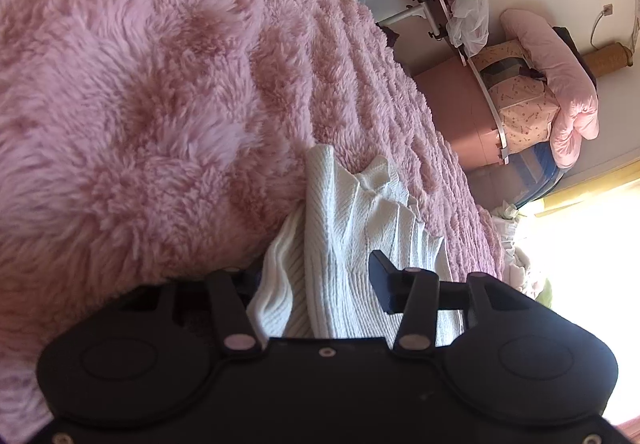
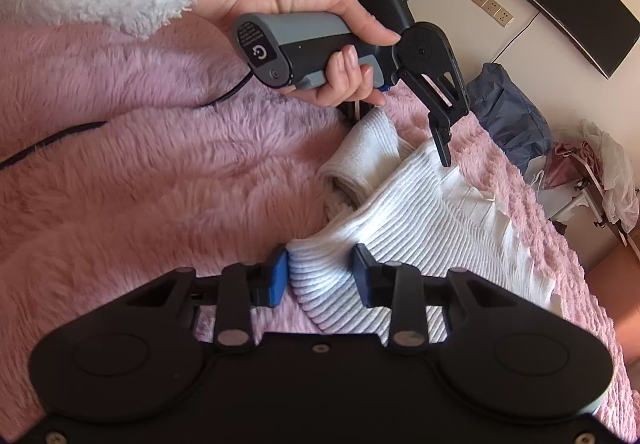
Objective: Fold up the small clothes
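Right gripper [image 2: 320,276]: blue pads pinch a bunched hem of the white ribbed garment [image 2: 420,211], pinning that end, seemingly so the fold can turn.
Left gripper [image 1: 316,284]: jaws half wide; knit lies between them, yet whether the pads press cannot be told.
Person's hand [image 2: 320,43]: wraps the grey handle, tilting the far fingers onto the garment's other end.
Garment: partly doubled on the pink fluffy bedspread [image 2: 140,171].
Containers: pink box [image 1: 460,111] beside the bed; contents unseen.
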The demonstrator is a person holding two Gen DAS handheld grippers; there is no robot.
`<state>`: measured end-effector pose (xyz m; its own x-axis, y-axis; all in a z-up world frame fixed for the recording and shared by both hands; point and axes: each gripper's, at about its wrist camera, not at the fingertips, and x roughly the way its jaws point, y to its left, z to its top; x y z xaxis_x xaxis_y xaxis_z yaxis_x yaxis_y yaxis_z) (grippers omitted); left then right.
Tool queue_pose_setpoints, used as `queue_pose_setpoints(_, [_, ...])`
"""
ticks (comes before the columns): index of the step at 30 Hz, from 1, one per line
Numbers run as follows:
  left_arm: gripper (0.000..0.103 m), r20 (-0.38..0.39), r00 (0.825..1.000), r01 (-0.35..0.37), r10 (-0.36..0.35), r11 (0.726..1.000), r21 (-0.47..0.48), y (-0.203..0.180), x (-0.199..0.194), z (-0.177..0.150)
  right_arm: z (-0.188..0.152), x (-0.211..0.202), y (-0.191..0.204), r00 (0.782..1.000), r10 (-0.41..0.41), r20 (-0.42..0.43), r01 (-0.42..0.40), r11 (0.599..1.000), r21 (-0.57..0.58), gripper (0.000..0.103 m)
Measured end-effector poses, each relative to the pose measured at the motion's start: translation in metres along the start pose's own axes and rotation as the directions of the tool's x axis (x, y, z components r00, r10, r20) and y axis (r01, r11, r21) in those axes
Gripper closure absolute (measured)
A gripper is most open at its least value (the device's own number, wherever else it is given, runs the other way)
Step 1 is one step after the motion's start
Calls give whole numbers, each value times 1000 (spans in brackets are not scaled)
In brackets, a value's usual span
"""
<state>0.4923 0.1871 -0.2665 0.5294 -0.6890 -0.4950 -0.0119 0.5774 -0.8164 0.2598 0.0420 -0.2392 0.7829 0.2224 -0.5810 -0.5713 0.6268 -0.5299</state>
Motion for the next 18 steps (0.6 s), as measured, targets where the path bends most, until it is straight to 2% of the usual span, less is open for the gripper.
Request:
queue_pose_setpoints(2, [86,-4,1000,-5,5,1000,-2,-2,2,0,0,-3,0,1000,-3,4,3,1000,2,82])
queue_pose_setpoints(3, [91,-4,1000,-13,13,1000,-7,-4,3,-1,0,-4,0,1000,-4,7,4,1000,8,83])
queue_pose_setpoints(9, [94,3,1000,-16,16,1000,-16,-11,0,0,3,-10,-14,1000,5,16,-7,996,88,89])
queue_pose_setpoints(14, [94,28,999,-42,42,999,4,-35,-1,4,3,-21,-25,999,-13,50,6,989,146,90])
queue_pose_setpoints(18, [94,55,998,14,-12,999,-40,-57,-5,4,1,-35,-42,996,-39,83,21,977,211,91])
